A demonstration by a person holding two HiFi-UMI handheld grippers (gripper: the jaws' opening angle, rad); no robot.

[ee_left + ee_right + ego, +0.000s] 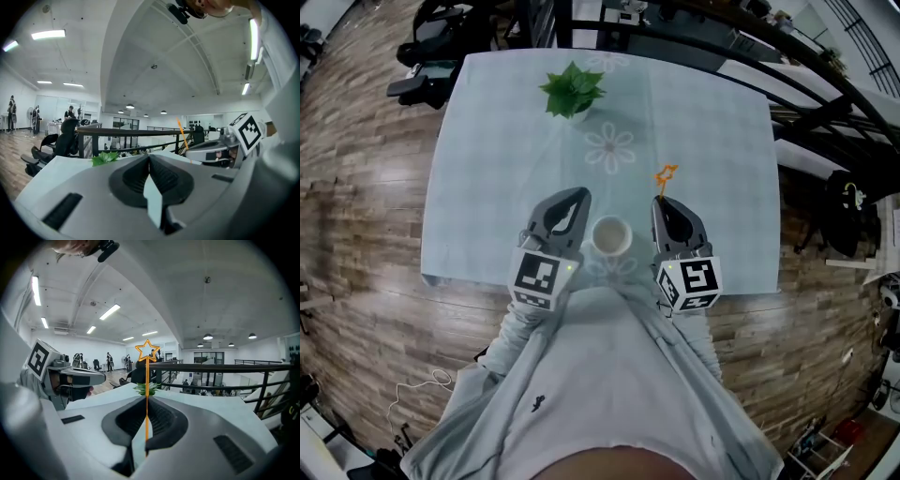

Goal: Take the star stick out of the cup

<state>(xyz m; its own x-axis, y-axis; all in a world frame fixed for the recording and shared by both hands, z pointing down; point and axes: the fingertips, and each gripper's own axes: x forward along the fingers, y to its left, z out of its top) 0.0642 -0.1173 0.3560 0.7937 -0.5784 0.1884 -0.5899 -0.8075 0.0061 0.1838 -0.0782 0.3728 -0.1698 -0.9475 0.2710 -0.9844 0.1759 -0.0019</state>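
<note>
A thin orange stick with an open star on top [147, 350] stands upright between the jaws of my right gripper [146, 399], which is shut on it. In the head view the star stick [664, 176] sticks out past the right gripper [660, 200], to the right of the white cup [610, 235] and clear of it. The cup stands on the table between the two grippers. My left gripper [579, 192] is to the cup's left, shut with nothing in it; its tips meet in the left gripper view [149, 157]. There the stick [182, 133] shows at the right.
A small green potted plant [573, 91] stands at the table's far side. The pale blue table [487, 169] has flower prints. Wooden floor lies around it, with a black railing [825, 84] at the right and chairs [422, 84] at the far left.
</note>
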